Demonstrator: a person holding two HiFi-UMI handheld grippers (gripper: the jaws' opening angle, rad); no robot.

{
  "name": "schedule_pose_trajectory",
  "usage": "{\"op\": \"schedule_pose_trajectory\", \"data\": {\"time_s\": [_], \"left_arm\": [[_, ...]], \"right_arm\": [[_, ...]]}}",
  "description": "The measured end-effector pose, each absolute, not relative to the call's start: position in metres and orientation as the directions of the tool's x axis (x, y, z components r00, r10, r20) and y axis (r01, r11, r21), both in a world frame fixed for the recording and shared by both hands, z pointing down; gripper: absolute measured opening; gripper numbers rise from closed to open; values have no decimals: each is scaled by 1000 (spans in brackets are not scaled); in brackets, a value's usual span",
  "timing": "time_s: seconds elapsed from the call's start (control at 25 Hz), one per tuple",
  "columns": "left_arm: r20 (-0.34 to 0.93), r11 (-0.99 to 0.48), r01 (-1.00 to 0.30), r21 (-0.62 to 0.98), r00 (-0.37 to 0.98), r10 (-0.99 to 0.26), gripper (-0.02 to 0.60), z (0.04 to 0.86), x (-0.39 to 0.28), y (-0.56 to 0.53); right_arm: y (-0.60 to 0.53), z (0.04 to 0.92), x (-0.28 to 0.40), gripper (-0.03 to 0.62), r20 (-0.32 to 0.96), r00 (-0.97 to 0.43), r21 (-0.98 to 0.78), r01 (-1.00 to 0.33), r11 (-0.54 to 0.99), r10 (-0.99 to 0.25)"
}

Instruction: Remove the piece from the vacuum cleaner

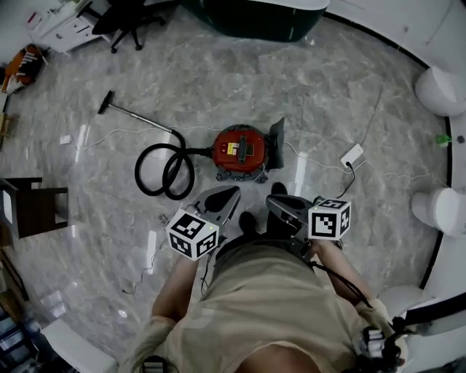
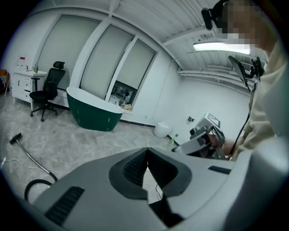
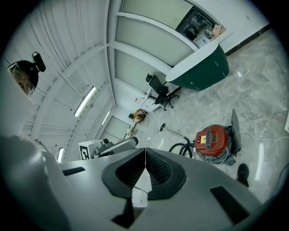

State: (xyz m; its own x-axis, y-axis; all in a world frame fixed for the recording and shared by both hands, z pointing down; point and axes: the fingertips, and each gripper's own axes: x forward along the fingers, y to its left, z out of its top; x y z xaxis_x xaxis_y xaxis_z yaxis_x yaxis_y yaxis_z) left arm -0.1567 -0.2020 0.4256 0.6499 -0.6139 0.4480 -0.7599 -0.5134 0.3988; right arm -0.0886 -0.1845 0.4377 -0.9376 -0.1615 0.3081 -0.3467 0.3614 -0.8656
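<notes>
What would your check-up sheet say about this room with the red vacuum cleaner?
Surface: shiny grey marble-look floor.
Job's things: red vacuum cleaner standing upright; black hose coiled at its left; wand lying flat.
Clutter: dark panel against the vacuum cleaner; white scrap.
Grippers: left gripper and right gripper both shut, empty, held above the floor.
Cables: white cable runs to a white power block.
Surroundings: green tub, office chair.
</notes>
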Motion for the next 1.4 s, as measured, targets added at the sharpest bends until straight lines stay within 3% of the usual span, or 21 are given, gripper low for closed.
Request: {"op": "schedule_pose_trajectory", "data": {"time_s": [0.24,0.6,0.64,0.72,0.76,1.08,1.24,1.4], "left_arm": [[529,-483,-784,390,620,-579,2,454,-132,-254],[641,-395,-844,364,534,-551,2,514,-106,-296],[647,-380,-849,368,527,-551,2,522,-105,-299],[653,-357,-853,381,521,-549,2,538,-102,-304],[653,-349,-852,390,523,-548,2,546,-101,-307],[640,-360,-824,437,566,-520,2,640,-98,-331],[622,-355,-809,469,588,-517,2,686,-111,-336],[615,-358,-789,499,613,-495,2,724,-125,-334]], "right_arm": [[-245,477,-55,3,386,-915,-817,-399,417,-119],[-346,630,-5,7,612,-789,-711,-581,395,-60],[-355,645,-3,17,622,-782,-712,-589,382,-48],[-372,675,-2,150,646,-762,-704,-610,363,-28],[-380,690,-2,183,667,-745,-690,-627,362,-21],[-413,837,-3,201,824,-566,-533,-763,366,20],[-413,895,-21,269,837,-544,-532,-788,309,54],[-422,944,-30,275,879,-474,-465,-831,306,48]]}}
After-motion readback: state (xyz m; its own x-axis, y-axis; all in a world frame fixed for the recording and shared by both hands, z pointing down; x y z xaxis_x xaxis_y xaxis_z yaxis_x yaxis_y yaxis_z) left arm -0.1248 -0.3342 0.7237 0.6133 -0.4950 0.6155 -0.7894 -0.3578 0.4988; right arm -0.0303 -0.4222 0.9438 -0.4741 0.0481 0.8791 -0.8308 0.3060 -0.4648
